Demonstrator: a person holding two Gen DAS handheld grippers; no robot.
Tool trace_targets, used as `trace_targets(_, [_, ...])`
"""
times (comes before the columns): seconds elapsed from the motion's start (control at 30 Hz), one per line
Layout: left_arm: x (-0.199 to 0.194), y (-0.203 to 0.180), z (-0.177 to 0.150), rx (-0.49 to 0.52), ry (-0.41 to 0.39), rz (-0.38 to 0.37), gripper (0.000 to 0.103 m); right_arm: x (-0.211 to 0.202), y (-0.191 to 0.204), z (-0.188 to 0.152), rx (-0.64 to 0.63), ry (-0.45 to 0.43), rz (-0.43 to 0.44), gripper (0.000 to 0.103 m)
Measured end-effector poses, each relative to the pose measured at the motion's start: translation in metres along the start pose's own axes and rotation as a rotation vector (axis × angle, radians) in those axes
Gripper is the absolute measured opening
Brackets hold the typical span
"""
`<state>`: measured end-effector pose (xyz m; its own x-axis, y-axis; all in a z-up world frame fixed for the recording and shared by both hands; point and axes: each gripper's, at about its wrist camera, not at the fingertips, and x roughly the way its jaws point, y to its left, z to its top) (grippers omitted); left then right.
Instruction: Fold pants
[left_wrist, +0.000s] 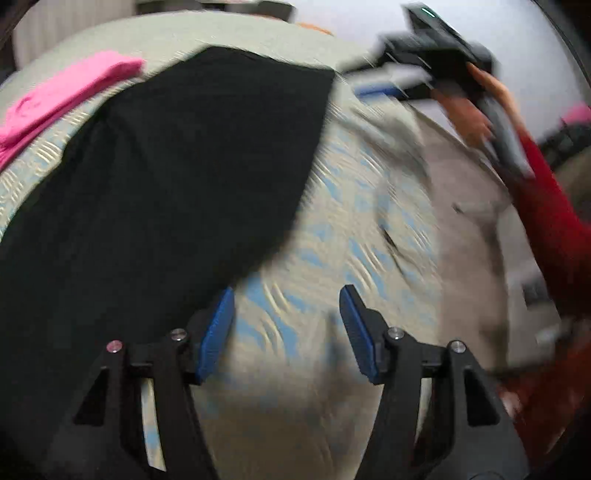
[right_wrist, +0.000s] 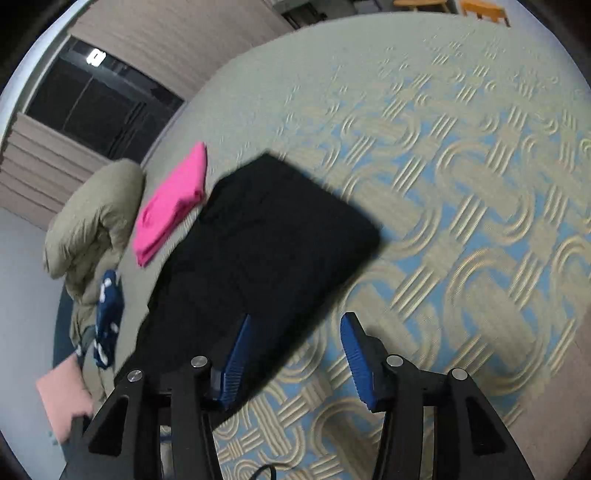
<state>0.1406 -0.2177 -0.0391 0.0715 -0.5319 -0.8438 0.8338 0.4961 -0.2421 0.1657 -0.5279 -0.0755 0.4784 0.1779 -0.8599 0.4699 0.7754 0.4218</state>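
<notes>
The black pants (left_wrist: 177, 177) lie folded flat on the patterned bed cover (left_wrist: 332, 236); they also show in the right wrist view (right_wrist: 258, 254). My left gripper (left_wrist: 287, 301) is open and empty, just right of the pants' near edge, above the cover. My right gripper (right_wrist: 297, 332) is open and empty, over the pants' near right edge. In the left wrist view the right gripper (left_wrist: 391, 88) is raised at the upper right, held by a hand with a red sleeve (left_wrist: 550, 218). Both views are motion-blurred.
A folded pink garment (right_wrist: 170, 203) lies beside the pants on their far left. An olive pillow (right_wrist: 92, 218) and a dark blue patterned cloth (right_wrist: 107, 317) sit at the bed's left edge. A window (right_wrist: 99, 107) is behind. Bare patterned cover (right_wrist: 461, 206) spreads to the right.
</notes>
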Motion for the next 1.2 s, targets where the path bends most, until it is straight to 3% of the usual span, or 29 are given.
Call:
trace_targets(0.17, [-0.004,0.035,0.033,-0.205,-0.128,-0.059,0.061,0.002,0.01,-0.012,0.019,0.02,0.025,0.051])
trace_targets(0.23, [-0.005,0.028,0.036,-0.16,-0.141,-0.034,0.061,-0.001,0.014,-0.014,0.0,0.005,0.022,0.051])
trace_targets(0.3, [-0.002,0.021,0.031,-0.113,-0.099,-0.025,0.061,-0.004,0.012,-0.014,-0.001,-0.001,0.023,0.052])
trace_targets(0.47, [0.028,0.015,0.018,-0.104,-0.02,-0.006,0.062,-0.003,-0.008,-0.013,0.066,0.007,0.038,0.054])
trace_targets(0.67, [0.046,0.015,0.044,-0.14,-0.057,0.047,0.064,0.01,-0.029,0.0,0.166,-0.019,0.075,0.059])
trace_targets(0.7, [0.046,0.014,0.046,-0.141,-0.062,0.055,0.062,0.014,-0.031,0.005,0.18,-0.036,0.077,0.06])
trace_targets(0.83, [0.045,0.02,0.039,-0.172,-0.084,0.072,0.025,0.025,-0.037,0.027,0.258,-0.111,0.122,0.067])
trace_targets(0.87, [0.044,0.022,0.036,-0.196,-0.09,0.061,0.019,0.028,-0.036,0.029,0.275,-0.126,0.125,0.065])
trace_targets(0.9, [0.043,0.023,0.035,-0.212,-0.097,0.062,0.016,0.03,-0.032,0.032,0.277,-0.141,0.111,0.031])
trace_targets(0.93, [0.042,0.023,0.033,-0.212,-0.102,0.071,0.013,0.033,-0.025,0.035,0.24,-0.144,0.03,0.014])
trace_targets(0.97, [0.041,0.02,0.032,-0.202,-0.108,0.09,0.011,0.032,-0.02,0.038,0.216,-0.142,-0.02,0.015])
trace_targets(1.03, [0.036,0.01,0.03,-0.163,-0.126,0.117,0.011,0.008,-0.015,0.035,0.228,-0.2,0.018,0.013])
trace_targets(1.1, [0.034,-0.003,0.026,-0.114,-0.134,0.123,0.011,-0.013,-0.007,0.034,0.152,-0.25,-0.011,0.013])
trace_targets(1.2, [0.044,-0.016,0.021,-0.077,-0.111,0.142,0.013,0.001,-0.031,0.038,0.169,-0.174,-0.071,0.014])
